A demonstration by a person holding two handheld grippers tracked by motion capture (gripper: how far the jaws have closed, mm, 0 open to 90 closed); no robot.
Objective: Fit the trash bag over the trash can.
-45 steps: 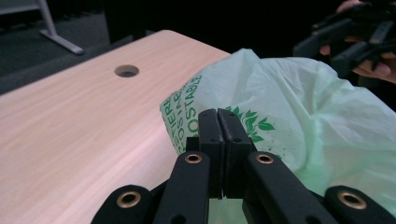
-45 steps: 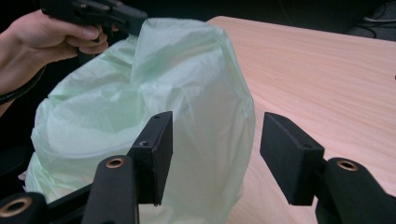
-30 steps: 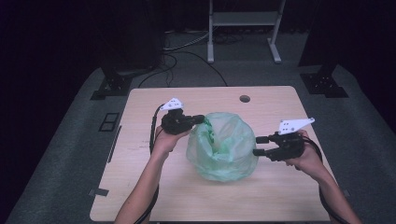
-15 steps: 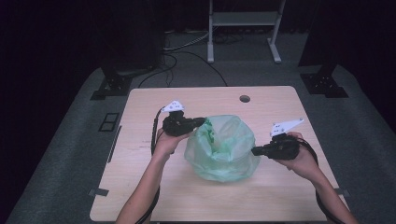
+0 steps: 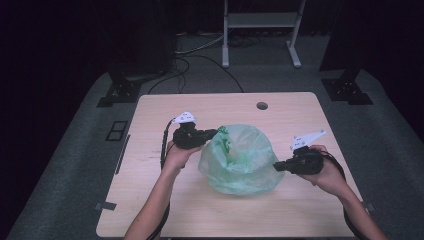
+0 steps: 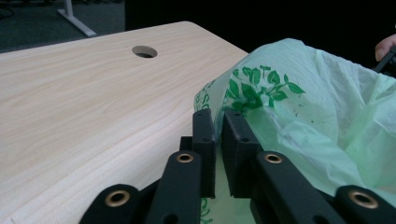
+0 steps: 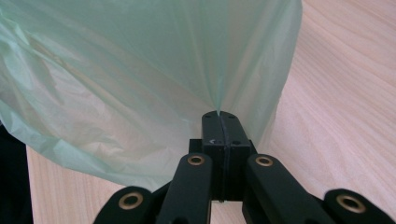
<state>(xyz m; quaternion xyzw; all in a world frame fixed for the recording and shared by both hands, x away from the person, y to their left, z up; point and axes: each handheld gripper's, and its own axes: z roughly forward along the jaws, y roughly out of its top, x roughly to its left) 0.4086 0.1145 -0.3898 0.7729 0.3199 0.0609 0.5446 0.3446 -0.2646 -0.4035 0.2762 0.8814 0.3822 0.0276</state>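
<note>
A pale green plastic bag [image 5: 240,160] printed with leaves stands puffed open in the middle of the wooden table [image 5: 280,215]. My left gripper [image 5: 212,134] is at the bag's upper left rim. In the left gripper view the bag [image 6: 327,116] runs into the narrow gap between the jaws of the left gripper [image 6: 218,116]. Those jaws have just been opening, and a thin slit shows between the pads. My right gripper [image 5: 276,166] is at the bag's right side. In the right gripper view, the right gripper [image 7: 219,114] is shut on a pinch of the bag [image 7: 140,70].
A round cable hole [image 5: 262,105] sits in the table's far side, also seen beyond the left gripper [image 6: 144,51]. A white frame's legs [image 5: 295,55] and cables lie on the grey floor behind. Bare wood surrounds the bag.
My right gripper has moved left and down to the bag's right side and closed on its film. The left hand has stayed at the rim.
</note>
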